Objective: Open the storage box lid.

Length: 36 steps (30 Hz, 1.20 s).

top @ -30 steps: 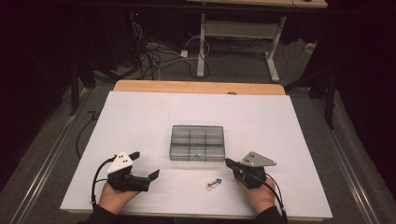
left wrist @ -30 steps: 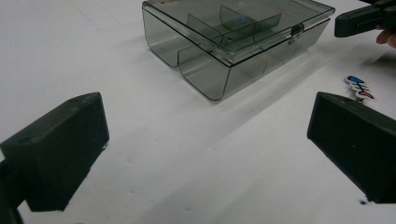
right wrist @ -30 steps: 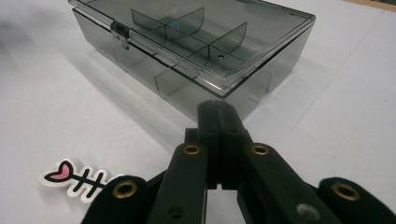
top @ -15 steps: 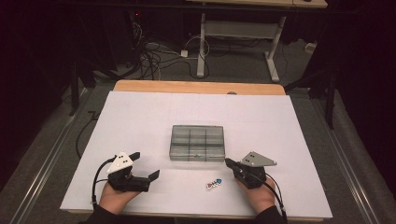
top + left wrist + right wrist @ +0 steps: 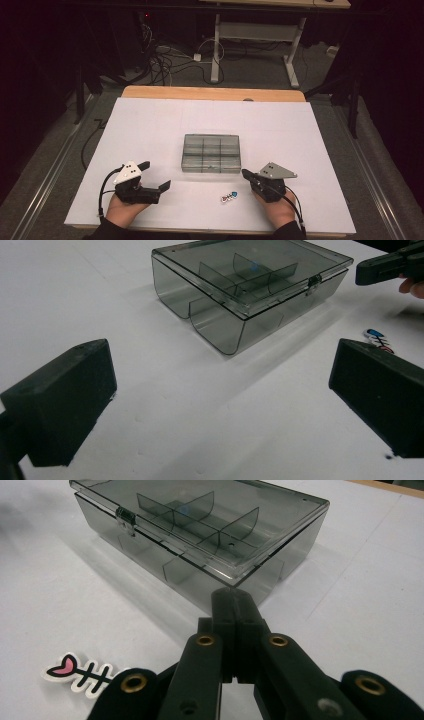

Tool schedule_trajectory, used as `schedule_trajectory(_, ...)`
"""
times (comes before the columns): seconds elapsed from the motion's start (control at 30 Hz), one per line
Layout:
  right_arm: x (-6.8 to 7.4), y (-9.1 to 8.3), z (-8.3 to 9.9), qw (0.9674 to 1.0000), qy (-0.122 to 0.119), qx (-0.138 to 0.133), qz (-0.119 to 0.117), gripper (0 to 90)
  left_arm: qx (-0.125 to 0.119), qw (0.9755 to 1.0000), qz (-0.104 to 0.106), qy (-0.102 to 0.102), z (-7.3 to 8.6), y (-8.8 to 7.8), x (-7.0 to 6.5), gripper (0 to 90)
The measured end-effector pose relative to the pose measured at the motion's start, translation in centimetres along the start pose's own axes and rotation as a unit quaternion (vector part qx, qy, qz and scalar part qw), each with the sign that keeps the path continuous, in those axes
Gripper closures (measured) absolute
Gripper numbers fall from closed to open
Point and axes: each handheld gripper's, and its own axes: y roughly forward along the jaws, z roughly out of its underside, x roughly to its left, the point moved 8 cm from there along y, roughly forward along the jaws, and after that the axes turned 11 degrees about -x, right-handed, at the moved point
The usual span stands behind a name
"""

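Compartment box (image 5: pixel 211 153) at frame centre lay latched, untouched. Left gripper (image 5: pixel 162 187) jaws apart, right gripper (image 5: pixel 246 173) jaws together, empty. Sticker (image 5: pixel 229 197), possibly fish-shaped, unmoved.

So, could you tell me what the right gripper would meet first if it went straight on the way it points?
Probably the near corner of the closed smoky plastic box; the shut right gripper points right at it.

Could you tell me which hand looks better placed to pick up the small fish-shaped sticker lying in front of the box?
Probably the right. The right tool sits beside the small fish-shaped sticker, jaws shut and empty. The left tool, jaws open, lies farther off, past the smoky transparent plastic compartment box.
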Motion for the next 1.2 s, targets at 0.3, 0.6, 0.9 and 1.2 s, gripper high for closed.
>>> schedule_trajectory(0.3,0.24,0.24,0.14,1.0,-0.004,0.002,-0.007,90.0,0.005,1.0,-0.006,0.001,0.22,0.2,-0.18,0.0)
schedule_trajectory(0.6,-0.14,0.72,0.06,1.0,-0.003,-0.001,0.0,90.0,0.007,1.0,-0.003,-0.001,0.36,0.56,-0.37,0.0)
schedule_trajectory(0.9,-0.25,0.72,-0.25,0.9999,-0.005,-0.007,0.007,90.0,0.01,0.9999,0.002,-0.002,0.4,0.6,-0.41,0.1)
schedule_trajectory(1.2,-0.27,0.61,-0.48,0.9999,-0.006,-0.013,0.009,90.0,0.015,0.9998,0.009,-0.004,0.52,0.77,-0.6,4.8)
